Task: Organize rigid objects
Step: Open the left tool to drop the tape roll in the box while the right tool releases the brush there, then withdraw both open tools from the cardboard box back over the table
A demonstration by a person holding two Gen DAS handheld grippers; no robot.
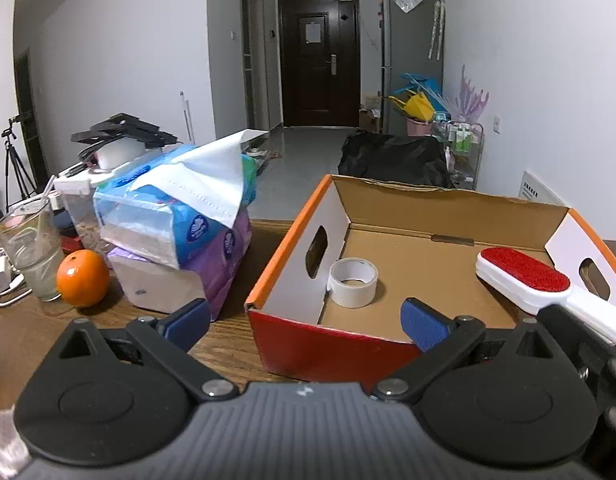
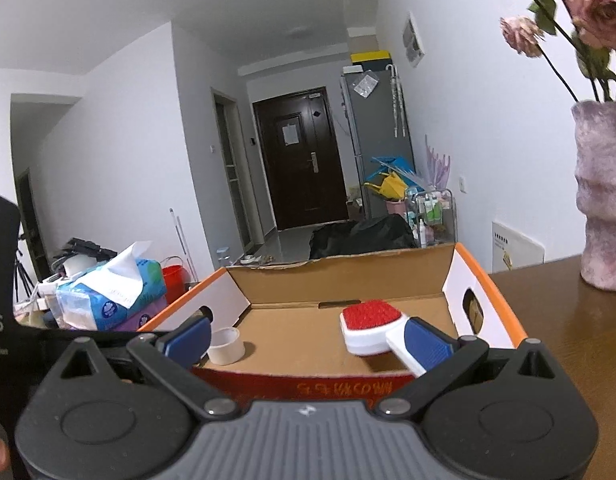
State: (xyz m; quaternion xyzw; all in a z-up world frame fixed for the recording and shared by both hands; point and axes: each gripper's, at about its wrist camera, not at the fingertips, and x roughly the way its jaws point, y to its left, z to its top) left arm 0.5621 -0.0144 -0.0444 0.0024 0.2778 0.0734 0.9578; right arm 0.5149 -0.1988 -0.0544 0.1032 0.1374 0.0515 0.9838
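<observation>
Your left gripper (image 1: 305, 322) hovers at the near red wall of the cardboard box (image 1: 448, 204), jaws spread wide and empty. Your right gripper (image 2: 308, 340) is spread too; the lint brush (image 2: 370, 330) lies beside its right finger (contact unclear). That brush rests inside the box, well apart from the tape roll (image 1: 354, 282). Outside, an orange (image 1: 83, 278) sits on the table (image 1: 227, 344).
</observation>
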